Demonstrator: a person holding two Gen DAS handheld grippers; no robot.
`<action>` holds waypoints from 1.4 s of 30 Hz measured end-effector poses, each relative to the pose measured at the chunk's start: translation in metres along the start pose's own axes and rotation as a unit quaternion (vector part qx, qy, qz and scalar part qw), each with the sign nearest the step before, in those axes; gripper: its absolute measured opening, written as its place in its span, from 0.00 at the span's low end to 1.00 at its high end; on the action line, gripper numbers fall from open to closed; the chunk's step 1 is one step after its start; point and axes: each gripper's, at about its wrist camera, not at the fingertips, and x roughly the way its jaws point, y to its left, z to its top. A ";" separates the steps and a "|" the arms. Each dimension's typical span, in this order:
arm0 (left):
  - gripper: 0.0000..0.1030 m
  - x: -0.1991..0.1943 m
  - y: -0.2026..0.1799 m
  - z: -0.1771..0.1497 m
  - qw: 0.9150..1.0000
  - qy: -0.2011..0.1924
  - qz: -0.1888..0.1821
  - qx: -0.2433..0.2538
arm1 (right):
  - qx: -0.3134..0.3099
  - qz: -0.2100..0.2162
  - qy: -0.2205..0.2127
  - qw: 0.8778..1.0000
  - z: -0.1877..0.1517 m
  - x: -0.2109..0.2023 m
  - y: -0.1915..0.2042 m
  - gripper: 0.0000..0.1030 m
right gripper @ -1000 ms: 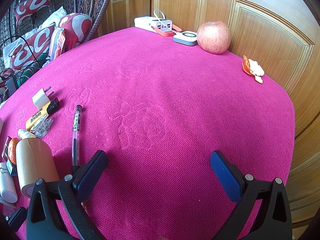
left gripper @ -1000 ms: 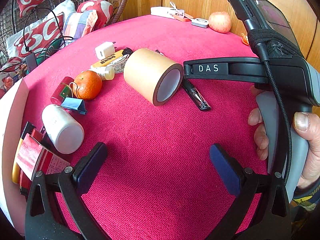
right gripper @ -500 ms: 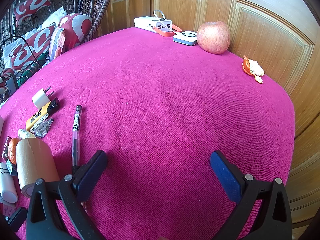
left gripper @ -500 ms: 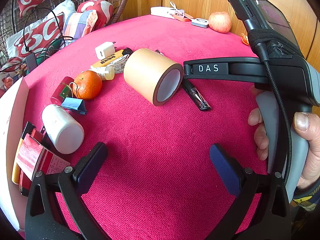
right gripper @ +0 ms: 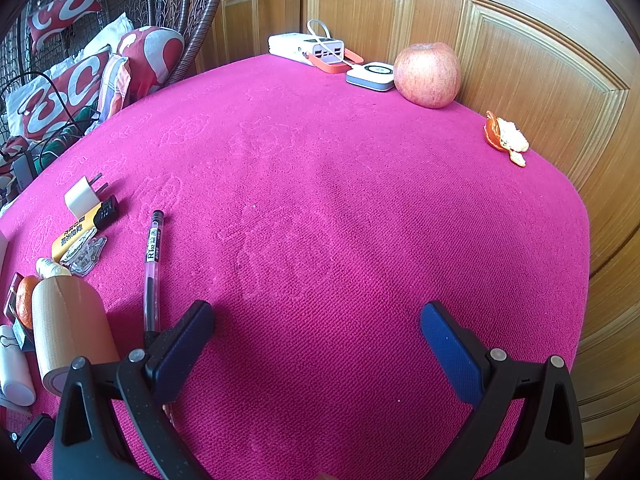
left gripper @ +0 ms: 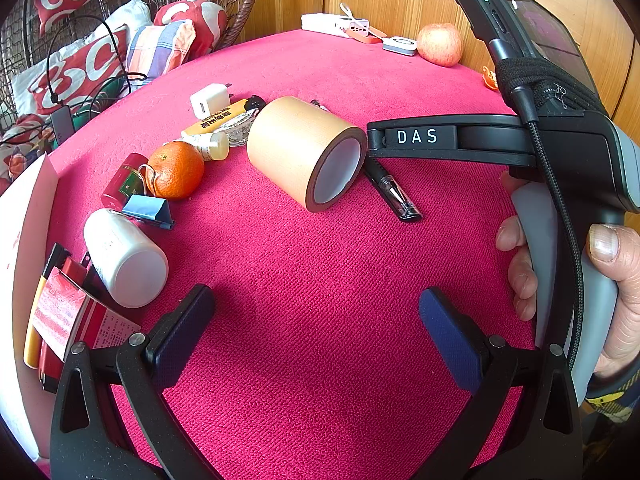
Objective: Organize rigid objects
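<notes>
A tan tape roll [left gripper: 304, 152] lies on its side on the pink tablecloth [left gripper: 320, 280], a black pen [left gripper: 394, 196] just right of it. To its left sit an orange [left gripper: 176, 170], a white bottle [left gripper: 124, 258], a blue binder clip [left gripper: 146, 208], a small red tin [left gripper: 120, 182], a white charger plug [left gripper: 208, 100] and a yellow tube [left gripper: 218, 118]. My left gripper [left gripper: 316, 328] is open and empty, short of the roll. My right gripper [right gripper: 316, 340] is open over bare cloth, with the pen [right gripper: 152, 268] and tape roll [right gripper: 68, 332] at its left.
A red and white booklet [left gripper: 68, 320] and a white card [left gripper: 20, 240] lie at the left edge. At the far edge are an apple [right gripper: 426, 76], a white power bank [right gripper: 304, 48], a small white device [right gripper: 370, 76] and orange peel [right gripper: 504, 138]. Wooden doors stand behind; cushions lie far left.
</notes>
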 end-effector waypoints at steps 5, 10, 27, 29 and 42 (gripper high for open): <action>1.00 0.000 0.000 0.000 1.000 0.000 0.000 0.000 | 0.000 0.000 0.000 1.000 0.000 0.000 0.000 1.00; 1.00 0.000 0.000 0.000 1.000 0.000 0.000 0.000 | 0.000 0.000 0.000 1.000 0.000 0.000 0.000 1.00; 1.00 -0.036 0.000 -0.011 0.998 -0.056 -0.021 -0.014 | 0.000 0.000 0.000 1.000 0.000 0.000 0.000 1.00; 1.00 -0.058 0.002 -0.019 0.996 -0.087 -0.025 -0.016 | 0.000 0.000 0.000 1.000 0.000 0.000 0.000 1.00; 1.00 -0.153 0.092 -0.065 0.972 -0.194 0.035 -0.130 | 0.014 0.106 -0.022 0.994 -0.004 -0.012 -0.015 1.00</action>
